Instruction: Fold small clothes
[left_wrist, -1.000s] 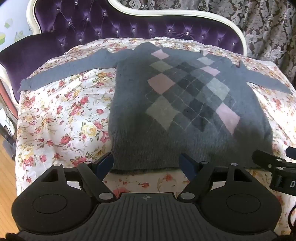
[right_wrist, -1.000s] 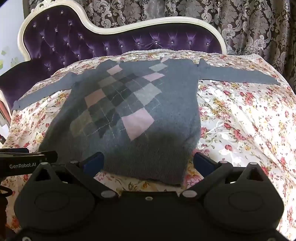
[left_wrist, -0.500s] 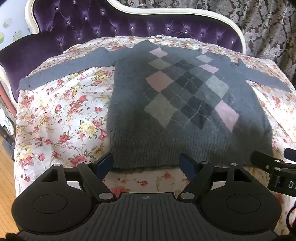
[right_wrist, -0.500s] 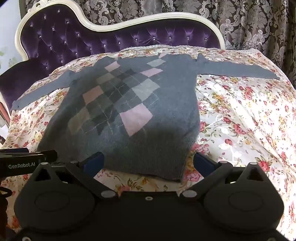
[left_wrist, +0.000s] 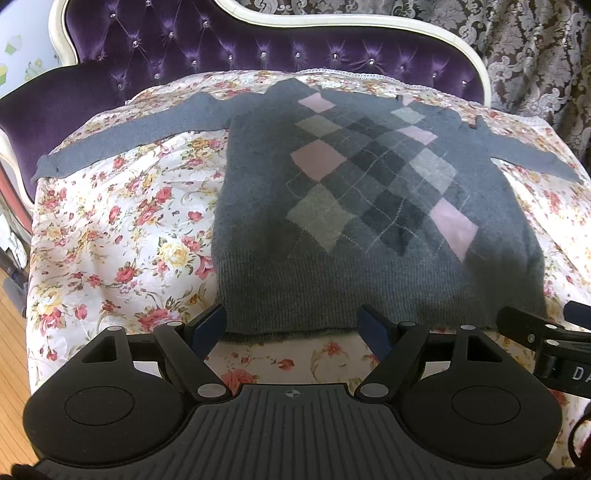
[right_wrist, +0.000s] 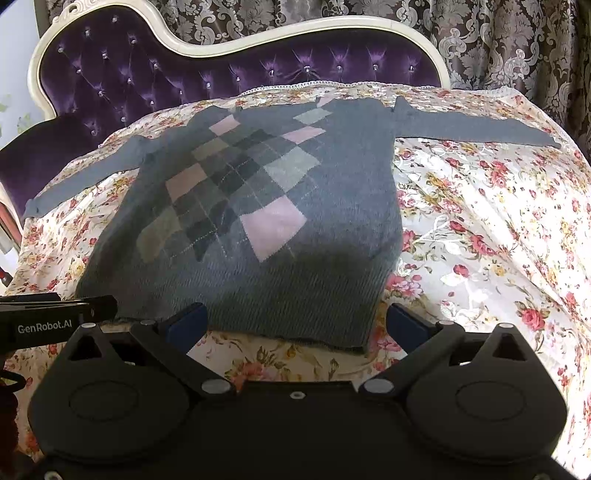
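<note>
A grey sweater (left_wrist: 369, 206) with a pink and grey diamond pattern lies flat on a floral cloth, both sleeves spread out sideways, hem toward me. It also shows in the right wrist view (right_wrist: 258, 221). My left gripper (left_wrist: 291, 326) is open and empty, just short of the hem's left part. My right gripper (right_wrist: 293, 325) is open and empty, just short of the hem's right corner. The right gripper's fingers (left_wrist: 532, 328) show at the right edge of the left wrist view. The left gripper's finger (right_wrist: 59, 306) shows at the left edge of the right wrist view.
The floral cloth (left_wrist: 110, 229) covers a purple tufted sofa (left_wrist: 221, 48) with a cream frame. Patterned curtains (right_wrist: 498, 48) hang behind. A strip of wooden floor (left_wrist: 11, 321) shows at the far left.
Both grippers have pulled back slightly toward me, so the sweater's hem sits a little farther from the fingertips. The sweater has not moved.
</note>
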